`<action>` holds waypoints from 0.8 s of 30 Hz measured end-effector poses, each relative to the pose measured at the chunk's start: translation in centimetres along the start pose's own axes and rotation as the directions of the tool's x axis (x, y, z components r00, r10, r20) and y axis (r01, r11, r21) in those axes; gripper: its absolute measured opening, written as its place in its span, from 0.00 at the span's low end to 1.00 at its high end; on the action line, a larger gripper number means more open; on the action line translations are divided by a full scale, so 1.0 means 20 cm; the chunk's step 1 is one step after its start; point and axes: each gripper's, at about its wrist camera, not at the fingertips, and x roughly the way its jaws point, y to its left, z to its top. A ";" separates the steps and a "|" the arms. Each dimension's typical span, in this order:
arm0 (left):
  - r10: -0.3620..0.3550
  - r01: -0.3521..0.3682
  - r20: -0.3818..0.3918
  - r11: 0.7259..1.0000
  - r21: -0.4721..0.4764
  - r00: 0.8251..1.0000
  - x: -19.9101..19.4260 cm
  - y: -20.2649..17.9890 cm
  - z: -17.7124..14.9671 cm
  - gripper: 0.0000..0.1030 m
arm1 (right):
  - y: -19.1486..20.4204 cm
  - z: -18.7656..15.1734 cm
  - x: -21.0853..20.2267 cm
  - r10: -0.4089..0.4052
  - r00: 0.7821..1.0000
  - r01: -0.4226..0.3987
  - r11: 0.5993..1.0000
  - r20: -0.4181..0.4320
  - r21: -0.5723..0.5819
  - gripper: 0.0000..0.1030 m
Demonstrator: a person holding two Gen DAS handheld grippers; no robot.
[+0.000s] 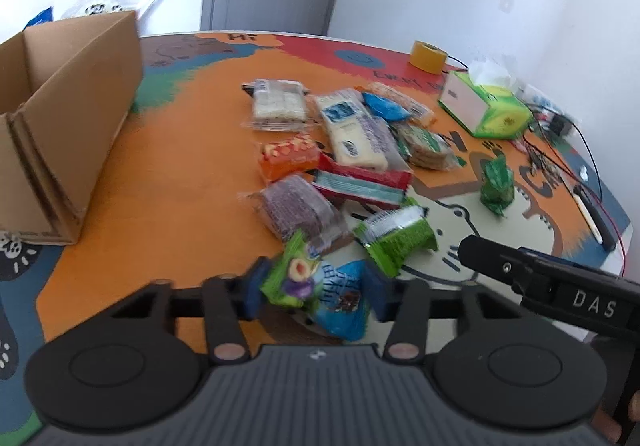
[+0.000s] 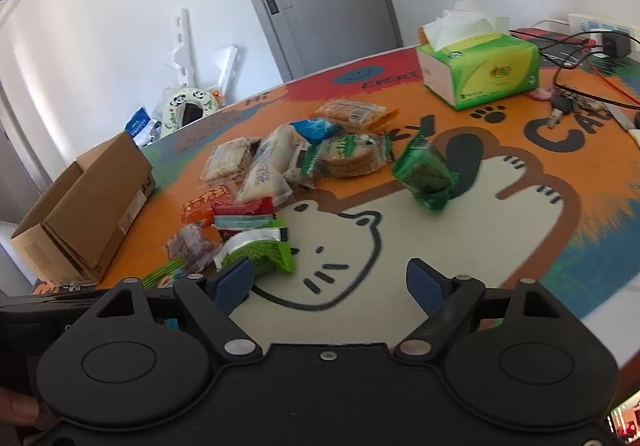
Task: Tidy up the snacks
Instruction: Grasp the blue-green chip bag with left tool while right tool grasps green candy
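Observation:
My left gripper [image 1: 316,288] is shut on a green and blue snack packet [image 1: 316,286] and holds it just above the table's near edge. A pile of snack packets [image 1: 344,150] lies ahead of it, with a light green packet [image 1: 396,238] nearest. An open cardboard box [image 1: 60,118] stands to the left. My right gripper [image 2: 330,280] is open and empty over the cat drawing. The pile [image 2: 280,166] lies ahead and left of it. A dark green packet [image 2: 426,174] stands apart to the right. The box also shows in the right wrist view [image 2: 92,206].
A green tissue box [image 1: 488,106] and a roll of yellow tape [image 1: 428,56] stand at the far right of the colourful table mat [image 1: 168,186]. Cables, keys and small electronics [image 2: 572,98] lie at the right edge. A grey door is behind the table.

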 end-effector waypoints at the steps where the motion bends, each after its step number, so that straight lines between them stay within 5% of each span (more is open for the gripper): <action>1: -0.011 0.011 -0.001 1.000 -0.013 1.000 0.00 0.02 0.00 0.36 | 0.01 0.00 0.01 0.004 1.000 -0.004 1.000 -0.002 -0.004 0.81; 12: -0.011 0.013 0.024 0.996 -0.084 1.000 -0.06 0.15 0.02 0.30 | 0.15 0.03 0.14 0.032 0.999 -0.032 0.996 -0.013 -0.079 0.81; 18: -0.006 0.010 0.038 0.994 -0.113 0.999 -0.07 0.22 0.04 0.30 | 0.26 0.02 0.20 -0.029 1.000 0.027 0.989 -0.011 -0.146 0.79; 22: 0.001 0.004 0.039 0.993 -0.115 0.999 -0.06 0.25 0.05 0.30 | 0.30 0.00 0.23 -0.069 0.998 0.068 0.981 0.001 -0.183 0.68; 24: -0.006 0.012 0.048 0.993 -0.119 0.999 -0.07 0.26 0.05 0.30 | 0.31 0.00 0.22 -0.070 0.998 0.069 0.979 0.001 -0.191 0.52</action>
